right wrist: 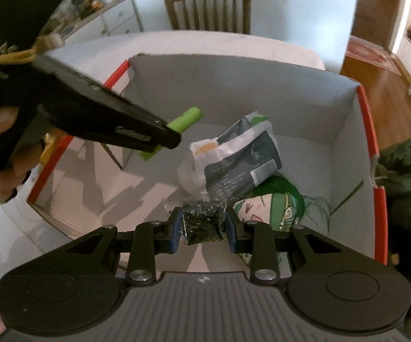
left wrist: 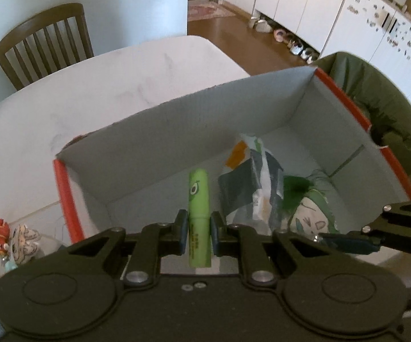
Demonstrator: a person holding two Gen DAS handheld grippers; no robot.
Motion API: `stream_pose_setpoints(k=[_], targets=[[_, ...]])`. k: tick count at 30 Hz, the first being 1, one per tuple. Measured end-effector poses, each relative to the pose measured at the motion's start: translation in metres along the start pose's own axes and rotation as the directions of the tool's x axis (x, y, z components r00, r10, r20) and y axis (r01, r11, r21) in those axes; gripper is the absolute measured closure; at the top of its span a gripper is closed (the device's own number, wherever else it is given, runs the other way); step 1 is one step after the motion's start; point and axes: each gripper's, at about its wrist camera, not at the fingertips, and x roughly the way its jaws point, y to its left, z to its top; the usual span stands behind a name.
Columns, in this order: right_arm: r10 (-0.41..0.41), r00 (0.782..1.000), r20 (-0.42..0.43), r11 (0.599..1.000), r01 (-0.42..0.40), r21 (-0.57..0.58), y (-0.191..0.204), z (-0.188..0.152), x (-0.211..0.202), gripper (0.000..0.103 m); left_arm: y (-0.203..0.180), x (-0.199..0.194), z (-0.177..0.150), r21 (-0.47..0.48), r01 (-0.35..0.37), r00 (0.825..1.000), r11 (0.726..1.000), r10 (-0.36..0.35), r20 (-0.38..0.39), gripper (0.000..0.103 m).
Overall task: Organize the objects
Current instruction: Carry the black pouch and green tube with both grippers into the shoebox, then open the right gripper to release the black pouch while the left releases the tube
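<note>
My left gripper (left wrist: 199, 229) is shut on a light green tube (left wrist: 198, 213) and holds it over the open white box (left wrist: 154, 131) with red edges. From the right wrist view the same tube (right wrist: 184, 121) sticks out past the left gripper (right wrist: 159, 138), above the box (right wrist: 234, 85). My right gripper (right wrist: 204, 225) is shut on a small clear packet of dark bits (right wrist: 202, 223), also over the box. Inside lie a white and dark grey bag (right wrist: 234, 159) and a green-haired plush doll (right wrist: 273, 208). The left wrist view shows the bag (left wrist: 251, 182) and the doll (left wrist: 308, 213) too.
The box sits on a white table (left wrist: 105, 79) with a wooden chair (left wrist: 45, 42) behind it. Small plush trinkets (left wrist: 11, 239) lie left of the box. A green jacket (right wrist: 408, 185) is draped at the box's right side. A hand (right wrist: 5, 154) holds the left gripper.
</note>
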Motion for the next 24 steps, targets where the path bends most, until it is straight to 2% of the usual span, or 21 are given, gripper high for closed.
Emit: stream_pose_setpoints(k=[4, 12, 20, 24], targets=[[-0.003, 0.999, -0.035, 1.000, 0.002, -0.011, -0.007, 0.004, 0.012, 0.072, -0.003, 0.013, 0.002, 0.023, -0.019, 0.999, 1.000, 0.020, -0.029, 0.088], [0.028, 0.996, -0.085, 0.998, -0.033, -0.056, -0.009, 0.008, 0.025, 0.072, 0.005, 0.034, 0.009, 0.002, -0.022, 0.996, 1.000, 0.022, -0.089, 0.088], [0.011, 0.997, -0.081, 0.996, -0.018, -0.090, -0.005, 0.006, 0.023, 0.072, 0.009, 0.045, 0.007, -0.016, -0.025, 0.990, 1.000, 0.022, -0.138, 0.088], [0.035, 0.997, -0.070, 0.996, -0.040, -0.074, -0.007, 0.004, 0.016, 0.072, 0.008, 0.048, 0.008, -0.006, -0.020, 0.987, 1.000, 0.019, -0.158, 0.088]])
